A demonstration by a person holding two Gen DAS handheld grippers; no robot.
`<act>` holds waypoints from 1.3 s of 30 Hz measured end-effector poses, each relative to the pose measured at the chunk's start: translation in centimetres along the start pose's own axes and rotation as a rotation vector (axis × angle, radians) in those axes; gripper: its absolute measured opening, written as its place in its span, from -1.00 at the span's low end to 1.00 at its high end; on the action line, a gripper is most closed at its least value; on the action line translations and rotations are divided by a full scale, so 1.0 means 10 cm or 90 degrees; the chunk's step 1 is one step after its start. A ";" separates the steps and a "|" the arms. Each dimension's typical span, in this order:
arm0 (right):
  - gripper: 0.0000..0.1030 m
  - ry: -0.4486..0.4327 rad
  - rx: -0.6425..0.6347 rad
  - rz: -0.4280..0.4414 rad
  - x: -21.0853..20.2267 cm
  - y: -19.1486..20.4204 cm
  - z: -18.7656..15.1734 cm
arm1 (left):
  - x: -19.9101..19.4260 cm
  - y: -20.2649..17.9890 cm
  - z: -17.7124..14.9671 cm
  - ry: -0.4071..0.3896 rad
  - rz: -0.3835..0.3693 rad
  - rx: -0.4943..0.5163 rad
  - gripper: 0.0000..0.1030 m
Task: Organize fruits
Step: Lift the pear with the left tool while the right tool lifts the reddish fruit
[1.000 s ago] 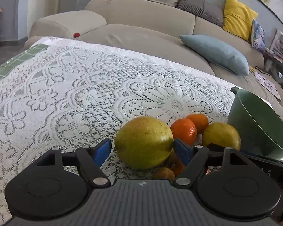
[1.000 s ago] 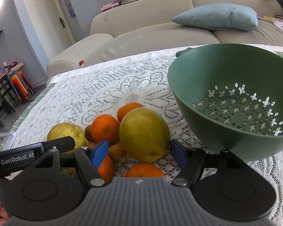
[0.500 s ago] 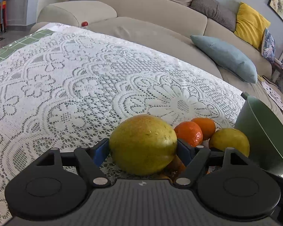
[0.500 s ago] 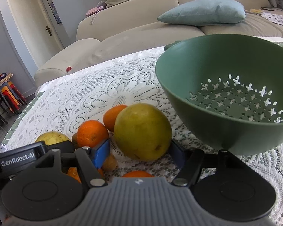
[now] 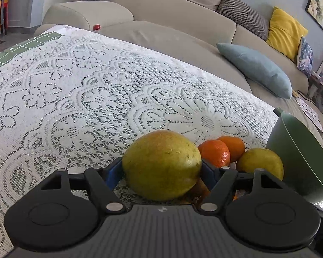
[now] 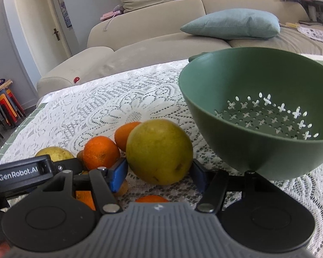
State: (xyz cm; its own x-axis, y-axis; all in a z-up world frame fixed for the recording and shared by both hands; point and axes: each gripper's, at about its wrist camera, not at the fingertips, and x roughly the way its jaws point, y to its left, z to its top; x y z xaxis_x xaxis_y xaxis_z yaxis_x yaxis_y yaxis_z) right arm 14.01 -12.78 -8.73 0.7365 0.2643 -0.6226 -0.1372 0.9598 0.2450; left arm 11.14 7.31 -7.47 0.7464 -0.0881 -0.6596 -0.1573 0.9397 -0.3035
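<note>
1. The left gripper point(image 5: 161, 169) has its blue jaws pressed on both sides of a big yellow-green fruit point(image 5: 161, 164), so it is holding that fruit.
2. The right gripper point(image 6: 157, 172) has its blue jaws on each side of a second yellow-green fruit point(image 6: 159, 151). They look like they touch it and hold it, but the right jaw is partly hidden, so I am not fully sure.
3. Both fruits sit low over the desk point(image 5: 75, 99), which has a white lace cloth on it. I cannot tell if they are lifted or resting on it.
4. In the right wrist view, the left gripper's black body with the "GenRobot.AI" label point(image 6: 18, 175) shows at the left edge.
5. Just beside the held fruits lie more fruits in a small pile: two oranges point(image 5: 214, 155) touching each other, and other orange pieces close under the right gripper point(image 6: 151, 198).
6. A small brown fruit point(image 6: 121, 190) sits by the right gripper's left jaw.
7. The green strainer bowl point(image 6: 258, 111) stands on the desk just to the right of the pile. It has little cross-shaped holes in its bottom and no fruit inside.
8. Far behind the desk is a beige sofa point(image 5: 172, 15) with a light blue pillow point(image 5: 256, 68) and a yellow pillow point(image 5: 285, 32).
</note>
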 end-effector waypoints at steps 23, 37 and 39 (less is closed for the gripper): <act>0.10 -0.056 -0.137 0.032 -0.34 0.20 0.05 | -0.26 -0.05 0.06 -0.031 0.019 0.011 0.64; 0.22 -0.045 -0.117 0.020 -0.26 0.13 0.03 | -0.22 -0.02 0.02 -0.011 0.027 0.013 0.64; 0.33 -0.043 -0.109 0.011 -0.23 0.15 0.01 | -0.21 -0.02 0.01 -0.009 0.024 0.014 0.64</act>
State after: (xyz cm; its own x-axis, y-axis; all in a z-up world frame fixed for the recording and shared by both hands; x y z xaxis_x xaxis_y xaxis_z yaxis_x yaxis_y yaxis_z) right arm 12.17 -11.92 -6.87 0.7754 0.2790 -0.5664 -0.2566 0.9589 0.1211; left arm 9.62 7.33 -5.94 0.7492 -0.0480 -0.6606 -0.1712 0.9494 -0.2632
